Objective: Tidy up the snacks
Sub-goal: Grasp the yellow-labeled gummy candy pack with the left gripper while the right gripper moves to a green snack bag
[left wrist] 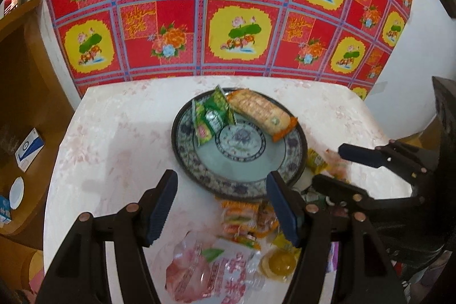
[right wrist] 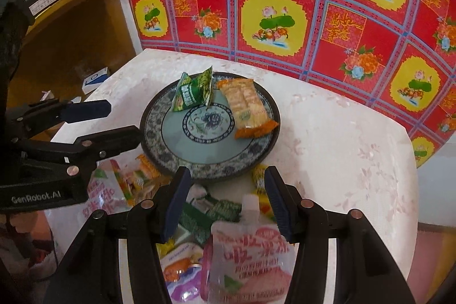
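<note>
Both grippers wide open, empty. Right gripper [right wrist: 226,201] straddles pink jelly pouch [right wrist: 248,261] in the loose snack pile at the worktop [right wrist: 342,147] near edge, likely next pick. Left gripper [left wrist: 222,204] hovers over pile. Beyond: plate [right wrist: 159,133] holds green packets [right wrist: 192,93] and cracker pack [right wrist: 246,107], so it's the drop target

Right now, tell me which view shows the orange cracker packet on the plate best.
The right wrist view: the orange cracker packet lies sharp and whole along the right of the plate, both crimped ends visible. The left wrist view shows the same packet smaller and softer, at the far rim.
</note>
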{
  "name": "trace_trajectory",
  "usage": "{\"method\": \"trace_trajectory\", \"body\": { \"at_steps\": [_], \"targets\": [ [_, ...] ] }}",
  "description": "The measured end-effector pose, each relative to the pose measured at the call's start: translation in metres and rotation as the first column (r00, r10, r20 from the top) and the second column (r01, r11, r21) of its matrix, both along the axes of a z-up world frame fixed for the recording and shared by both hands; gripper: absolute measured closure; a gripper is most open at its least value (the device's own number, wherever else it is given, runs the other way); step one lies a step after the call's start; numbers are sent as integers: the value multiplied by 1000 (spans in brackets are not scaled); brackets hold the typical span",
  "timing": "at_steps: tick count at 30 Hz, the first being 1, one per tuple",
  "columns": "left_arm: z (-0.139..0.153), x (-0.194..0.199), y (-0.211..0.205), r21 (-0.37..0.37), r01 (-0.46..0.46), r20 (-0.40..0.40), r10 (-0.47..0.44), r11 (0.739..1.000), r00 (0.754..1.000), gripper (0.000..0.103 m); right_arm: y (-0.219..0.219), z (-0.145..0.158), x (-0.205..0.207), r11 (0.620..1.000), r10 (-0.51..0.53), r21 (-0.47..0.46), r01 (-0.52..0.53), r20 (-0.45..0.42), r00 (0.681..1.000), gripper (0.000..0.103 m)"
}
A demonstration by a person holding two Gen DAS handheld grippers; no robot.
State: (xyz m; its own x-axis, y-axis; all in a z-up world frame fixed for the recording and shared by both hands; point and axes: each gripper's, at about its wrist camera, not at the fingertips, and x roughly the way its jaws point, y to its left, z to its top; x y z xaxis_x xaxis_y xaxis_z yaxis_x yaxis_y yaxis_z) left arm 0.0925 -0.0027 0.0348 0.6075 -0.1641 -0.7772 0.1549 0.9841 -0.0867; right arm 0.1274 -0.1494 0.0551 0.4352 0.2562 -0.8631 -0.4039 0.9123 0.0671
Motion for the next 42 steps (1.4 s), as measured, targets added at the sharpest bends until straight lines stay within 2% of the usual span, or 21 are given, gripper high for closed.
{"method": "trace_trajectory", "body": {
  "at_steps": [7,16,28,33,35,39,41,42],
  "targets": [
    [-7,-17,9,-22,9,-26,-10,1000,1000,35,-4,4,-21,999,-14,-33,15,21,1000,48],
    [-15,-38,22,-45,-3,-55,0,999,999,35,-14,3,-39,999,-51,-4,51,3,999,48],
    [-31,-24,7,-51,31,-72,-35,998,997,35,-26,-3,-44,994,-99,35,100,-30,995,48],
    [-34,-15,-2,-26,60,-59,-61,998,996,36,-28,-3,-47,991,-114,65,116,-34,993,48],
    [-35,-14,-6,-18,75,-56,-76,997,996,44,-29,-2,-48,990,-117,74,120,-35,992,48],
    [-43,-9,-15,9,115,-79,-114,993,990,53,-29,-2,-48,989,-122,84,125,-36,992,48],
    [-49,-9,-17,19,119,-93,-117,993,989,62,-29,-2,-49,988,-123,87,126,-37,992,48],
    [-50,-9,-16,13,117,-90,-115,993,989,63,-29,-2,-49,988,-124,89,127,-37,992,48]
  ]
}}
